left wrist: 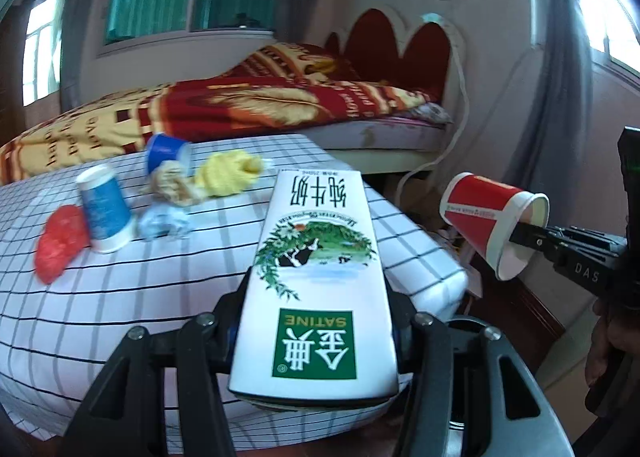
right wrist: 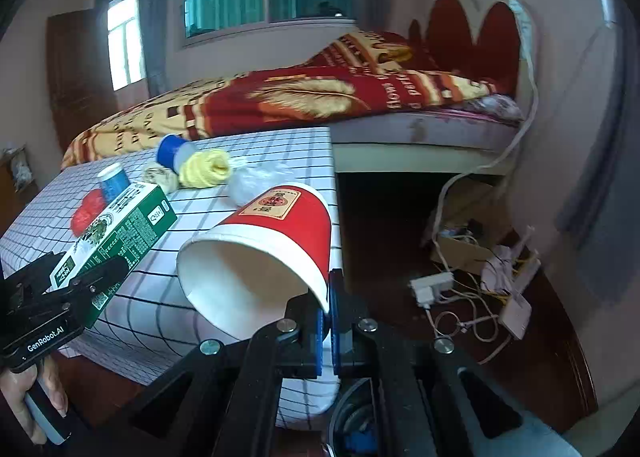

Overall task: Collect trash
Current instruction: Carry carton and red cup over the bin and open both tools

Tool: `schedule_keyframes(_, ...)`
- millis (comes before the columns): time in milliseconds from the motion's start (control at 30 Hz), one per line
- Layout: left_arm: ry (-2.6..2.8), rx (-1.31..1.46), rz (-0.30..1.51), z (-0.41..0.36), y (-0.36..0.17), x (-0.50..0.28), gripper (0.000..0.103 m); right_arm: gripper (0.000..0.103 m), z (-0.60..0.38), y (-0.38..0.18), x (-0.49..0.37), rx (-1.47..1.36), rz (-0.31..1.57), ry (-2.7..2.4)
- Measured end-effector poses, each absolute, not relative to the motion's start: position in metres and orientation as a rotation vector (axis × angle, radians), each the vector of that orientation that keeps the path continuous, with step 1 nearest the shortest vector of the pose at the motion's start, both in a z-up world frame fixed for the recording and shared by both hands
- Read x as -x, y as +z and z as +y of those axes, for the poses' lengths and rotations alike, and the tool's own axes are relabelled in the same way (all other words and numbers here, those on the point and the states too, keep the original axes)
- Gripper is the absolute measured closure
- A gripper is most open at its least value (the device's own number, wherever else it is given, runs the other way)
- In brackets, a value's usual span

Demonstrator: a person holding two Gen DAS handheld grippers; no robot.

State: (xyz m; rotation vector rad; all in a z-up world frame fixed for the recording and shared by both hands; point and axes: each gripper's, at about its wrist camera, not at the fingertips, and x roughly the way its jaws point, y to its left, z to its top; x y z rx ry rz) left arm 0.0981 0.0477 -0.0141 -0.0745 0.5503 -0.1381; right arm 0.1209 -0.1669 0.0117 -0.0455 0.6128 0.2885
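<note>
Carrying one piece of trash in each hand, the person has both loads up above the checked tabletop [left wrist: 120,297]. The left tongs [left wrist: 316,321] are clamped on the sides of a white-and-green milk carton [left wrist: 316,281], which juts forward along the fingers. The right tongs [right wrist: 329,317] are shut tight on the thin rim wall of a red paper cup [right wrist: 276,241], which hangs off them with its mouth tipped toward the camera.

That rim pinch looks like the weaker grip to me: paper wall can buckle or slide out if the hand swings fast, and the cup would drop toward the floor beside the tabletop. The carton sticks far out, so a quick turn could lever it loose.

More trash waits on the tabletop: a blue paper cup [left wrist: 105,213], a red crumpled wad [left wrist: 60,243], a yellow crumpled wad [left wrist: 228,175] and a toppled blue cup [left wrist: 166,151].

Only the right wrist view shows the cluttered floor with a power strip [right wrist: 432,287] and tangled cables, and the carton's green side. Only the left wrist view shows the carton's printed front. No bin appears in either.
</note>
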Motion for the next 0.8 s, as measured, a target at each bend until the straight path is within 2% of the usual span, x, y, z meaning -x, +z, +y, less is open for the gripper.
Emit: schedule_keyframes(800, -0.392, -0.031, 0.615, -0.067, -0.03, -0.087, 0.049, 0.1, -0.286, -0.02, -0.081, -0.039, 0.683, 0.068)
